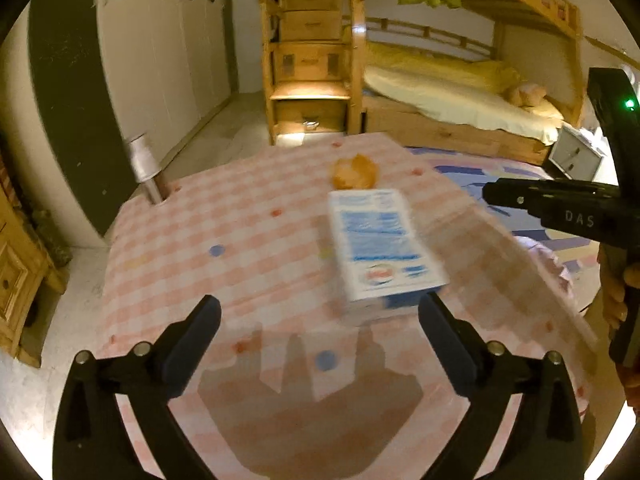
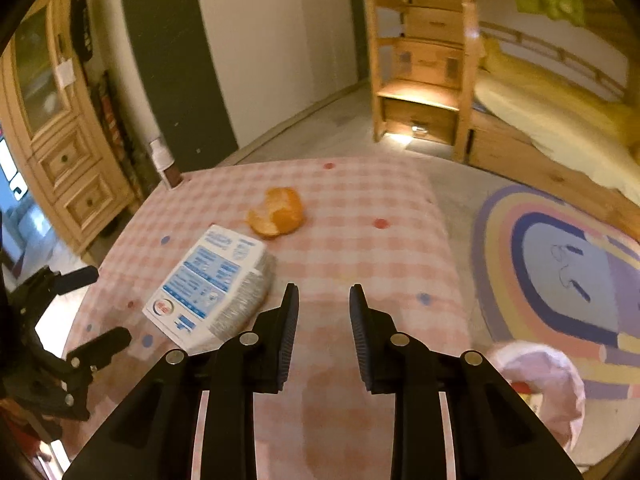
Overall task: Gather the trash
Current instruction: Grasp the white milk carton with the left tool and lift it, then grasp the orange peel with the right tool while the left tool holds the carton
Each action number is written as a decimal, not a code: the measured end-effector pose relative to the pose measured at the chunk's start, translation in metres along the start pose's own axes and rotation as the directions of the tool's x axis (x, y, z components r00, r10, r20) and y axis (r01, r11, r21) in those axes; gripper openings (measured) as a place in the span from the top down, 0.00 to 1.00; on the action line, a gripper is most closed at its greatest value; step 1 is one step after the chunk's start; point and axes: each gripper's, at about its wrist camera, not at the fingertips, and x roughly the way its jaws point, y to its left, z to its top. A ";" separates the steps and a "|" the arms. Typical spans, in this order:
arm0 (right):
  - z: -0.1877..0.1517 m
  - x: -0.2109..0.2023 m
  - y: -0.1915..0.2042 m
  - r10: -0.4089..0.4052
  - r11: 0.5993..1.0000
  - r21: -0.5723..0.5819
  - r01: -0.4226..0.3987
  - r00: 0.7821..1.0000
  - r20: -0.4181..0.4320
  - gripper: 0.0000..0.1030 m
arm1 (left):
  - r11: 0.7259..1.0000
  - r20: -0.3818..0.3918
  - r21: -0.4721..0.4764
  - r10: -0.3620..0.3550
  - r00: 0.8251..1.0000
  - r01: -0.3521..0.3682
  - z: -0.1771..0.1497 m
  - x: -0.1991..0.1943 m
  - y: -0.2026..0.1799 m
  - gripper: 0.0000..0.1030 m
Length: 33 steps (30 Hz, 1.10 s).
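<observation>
While lying flat, carton point(image 2: 208, 286) points lengthwise toward peel point(image 2: 276, 212).

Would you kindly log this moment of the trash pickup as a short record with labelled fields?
surface: table with checked cloth
trash on table: blue-and-white carton lying flat; orange peel beyond it, apart
left gripper: open, empty, carton just ahead of its right finger
right gripper: open, empty, over bare cloth beside carton
bin: lined basket on floor beside the table
</observation>
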 end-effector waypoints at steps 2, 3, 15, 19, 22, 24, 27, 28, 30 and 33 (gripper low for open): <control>-0.004 -0.008 -0.010 -0.015 0.999 0.035 0.015 1.000 0.001 0.48 | 1.000 -0.008 0.028 0.008 1.000 -0.008 0.003 0.008 -0.018 0.07; -0.005 -0.010 -0.013 -0.020 0.999 0.045 0.020 1.000 0.003 0.42 | 0.999 -0.013 0.042 0.017 1.000 -0.016 0.004 0.012 -0.026 0.07; -0.009 -0.024 -0.026 -0.043 0.997 0.066 0.041 0.999 0.021 0.20 | 0.998 -0.092 0.002 0.070 0.993 -0.070 0.018 0.052 -0.049 0.22; -0.009 -0.021 -0.027 -0.027 0.997 0.067 0.025 0.999 0.020 0.21 | 0.997 -0.105 0.017 0.072 0.992 -0.071 0.017 0.057 -0.049 0.29; -0.006 -0.015 -0.023 -0.013 0.998 0.055 0.012 1.000 0.014 0.27 | 0.998 -0.077 -0.008 0.060 0.995 -0.061 0.015 0.045 -0.041 0.31; -0.003 -0.011 -0.018 0.000 0.999 0.039 -0.001 1.000 0.014 0.32 | 0.996 -0.043 -0.043 0.077 0.996 -0.079 0.010 0.029 -0.028 0.31; 0.005 0.001 -0.006 0.015 1.000 0.016 -0.016 1.000 0.016 0.47 | 0.987 -0.020 -0.120 0.108 0.994 -0.110 0.005 0.012 -0.004 0.31; 0.008 0.006 -0.002 0.020 1.000 0.014 -0.020 1.000 0.016 0.55 | 0.984 -0.016 -0.134 0.121 0.993 -0.122 0.005 0.009 0.001 0.31; 0.015 0.019 0.006 0.033 0.999 0.007 -0.033 0.999 0.011 0.59 | 0.974 -0.004 -0.166 0.157 0.988 -0.155 0.004 0.002 0.017 0.31; 0.027 0.040 0.018 0.048 0.999 -0.022 -0.048 0.999 0.003 0.58 | 0.959 0.004 -0.221 0.182 0.983 -0.176 0.006 -0.005 0.037 0.31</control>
